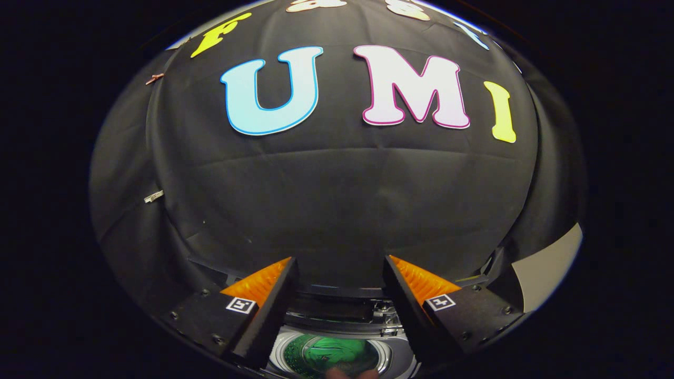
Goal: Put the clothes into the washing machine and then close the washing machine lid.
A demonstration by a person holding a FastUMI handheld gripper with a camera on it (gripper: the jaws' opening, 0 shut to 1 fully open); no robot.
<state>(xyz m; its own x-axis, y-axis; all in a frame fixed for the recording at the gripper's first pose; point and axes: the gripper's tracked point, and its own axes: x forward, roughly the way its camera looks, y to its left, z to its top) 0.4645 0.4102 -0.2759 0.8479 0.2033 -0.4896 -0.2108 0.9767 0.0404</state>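
- We're holding the two-finger gripper w/ fingers spread wide apart, gripping nothing, aimed at the black cloth booth wall.
- We're seeing the silver top-loading washing machine low between the fingers, its round tub opening facing up.
- Green crumpled clothes are lying inside the tub.
- Dark lid seems to be standing open at the rear edge, just beyond the fingertips.

We see a dim, sharply focused scene, bowed strongly by fisheye distortion at the edges, with soft overhead light.
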